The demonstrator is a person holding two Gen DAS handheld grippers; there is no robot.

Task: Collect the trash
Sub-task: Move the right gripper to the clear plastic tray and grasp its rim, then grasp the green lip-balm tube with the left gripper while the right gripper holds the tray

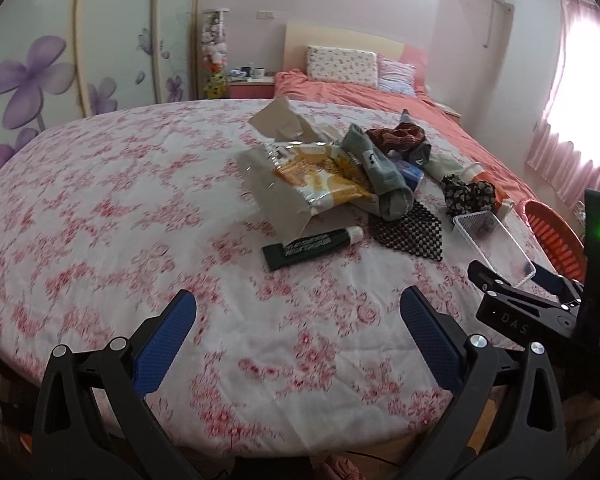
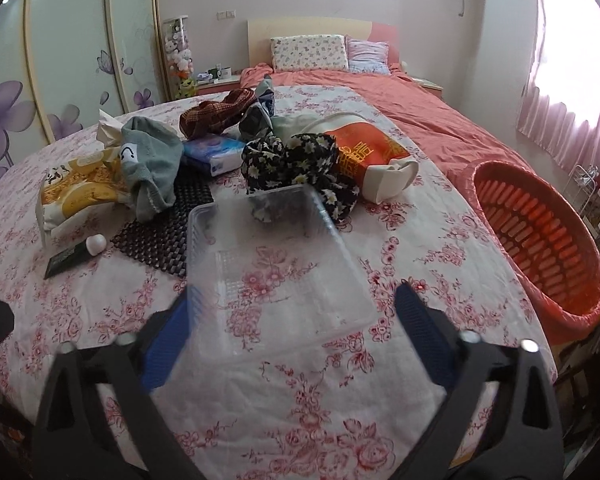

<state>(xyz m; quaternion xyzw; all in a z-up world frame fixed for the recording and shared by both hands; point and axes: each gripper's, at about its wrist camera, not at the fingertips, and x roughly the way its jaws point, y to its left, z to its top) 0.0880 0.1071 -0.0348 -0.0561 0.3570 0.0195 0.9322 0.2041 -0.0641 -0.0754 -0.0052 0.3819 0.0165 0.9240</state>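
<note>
A clear plastic tray (image 2: 276, 268) lies on the floral bedspread (image 2: 340, 400), its near end between the fingers of my right gripper (image 2: 294, 312), which is open. The tray also shows in the left wrist view (image 1: 496, 244). My left gripper (image 1: 298, 320) is open and empty over bare bedspread. Ahead of it lie a dark green tube (image 1: 308, 246), a yellow snack bag (image 1: 312, 176) and torn cardboard (image 1: 284, 124). An orange basket (image 2: 540, 240) stands off the bed's right side.
Mixed in the pile are a grey sock (image 2: 152, 160), a black mesh mat (image 2: 160, 236), a blue tissue pack (image 2: 216, 154), a black floral cloth (image 2: 300, 168), a brown cloth (image 2: 220, 114) and an orange-white bag (image 2: 372, 156). Wardrobe doors stand left, curtains right.
</note>
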